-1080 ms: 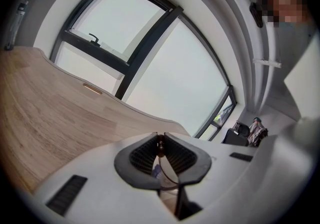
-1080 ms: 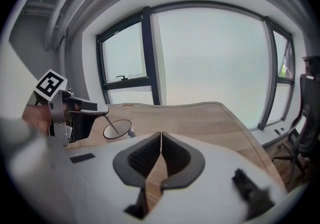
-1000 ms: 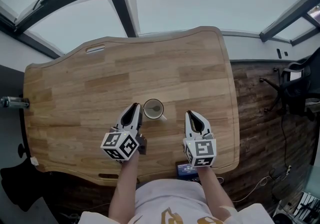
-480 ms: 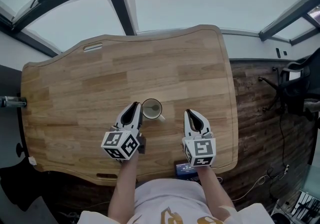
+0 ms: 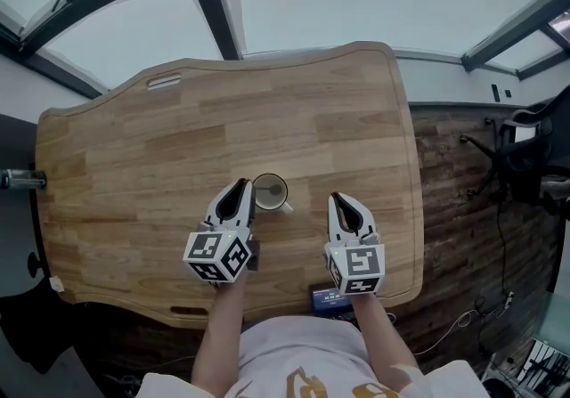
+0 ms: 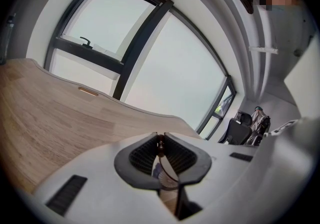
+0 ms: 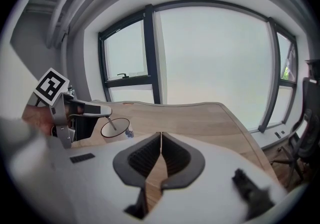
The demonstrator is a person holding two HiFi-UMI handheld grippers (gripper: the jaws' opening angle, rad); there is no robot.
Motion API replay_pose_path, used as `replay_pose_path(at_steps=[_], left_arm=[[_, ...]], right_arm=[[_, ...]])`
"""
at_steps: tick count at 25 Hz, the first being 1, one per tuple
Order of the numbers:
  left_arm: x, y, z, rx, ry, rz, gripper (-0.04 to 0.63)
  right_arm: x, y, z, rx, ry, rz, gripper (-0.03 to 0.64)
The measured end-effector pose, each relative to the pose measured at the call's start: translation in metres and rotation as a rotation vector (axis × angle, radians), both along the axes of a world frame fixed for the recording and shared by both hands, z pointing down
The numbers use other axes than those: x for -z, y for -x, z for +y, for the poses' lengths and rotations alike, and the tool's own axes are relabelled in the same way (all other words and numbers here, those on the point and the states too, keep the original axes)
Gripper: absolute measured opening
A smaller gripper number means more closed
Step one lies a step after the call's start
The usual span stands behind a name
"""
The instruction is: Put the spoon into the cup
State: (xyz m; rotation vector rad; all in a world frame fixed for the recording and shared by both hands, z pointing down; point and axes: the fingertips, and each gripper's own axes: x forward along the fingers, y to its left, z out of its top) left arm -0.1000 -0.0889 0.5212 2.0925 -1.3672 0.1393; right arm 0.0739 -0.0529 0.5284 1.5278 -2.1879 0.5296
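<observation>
My left gripper (image 5: 242, 190) has its jaws clamped on the spoon (image 7: 112, 124) handle, with the bowl inside the cup (image 5: 270, 193) at its 3 o'clock. The right gripper (image 5: 338, 202) has its jaws clenched and empty. Next, I reckon: let go and back off gently.

No word or number is legible. The left tool (image 5: 239, 190) and right tool (image 5: 341, 205) carry black-and-white square markers — patterns, not letters. A blue item (image 5: 331, 300) at the worktop's (image 5: 178, 147) 6 o'clock edge bears print too small to read.
</observation>
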Motion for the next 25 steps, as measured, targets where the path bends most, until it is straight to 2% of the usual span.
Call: replay_pose_path(at_steps=[12, 21, 25], left_arm=[[-0.004, 0.000, -0.001, 0.028, 0.015, -0.025, 0.069], [0.007, 0.004, -0.001, 0.051, -0.018, 0.004, 0.123], [0.014, 0.005, -0.002, 0.055, -0.040, 0.012, 0.123]], right_arm=[[0.002, -0.004, 0.001, -0.002, -0.003, -0.004, 0.032], [0.008, -0.003, 0.001, -0.001, -0.018, -0.004, 0.032], [0.012, -0.002, 0.002, 0.000, -0.025, 0.000, 0.032]])
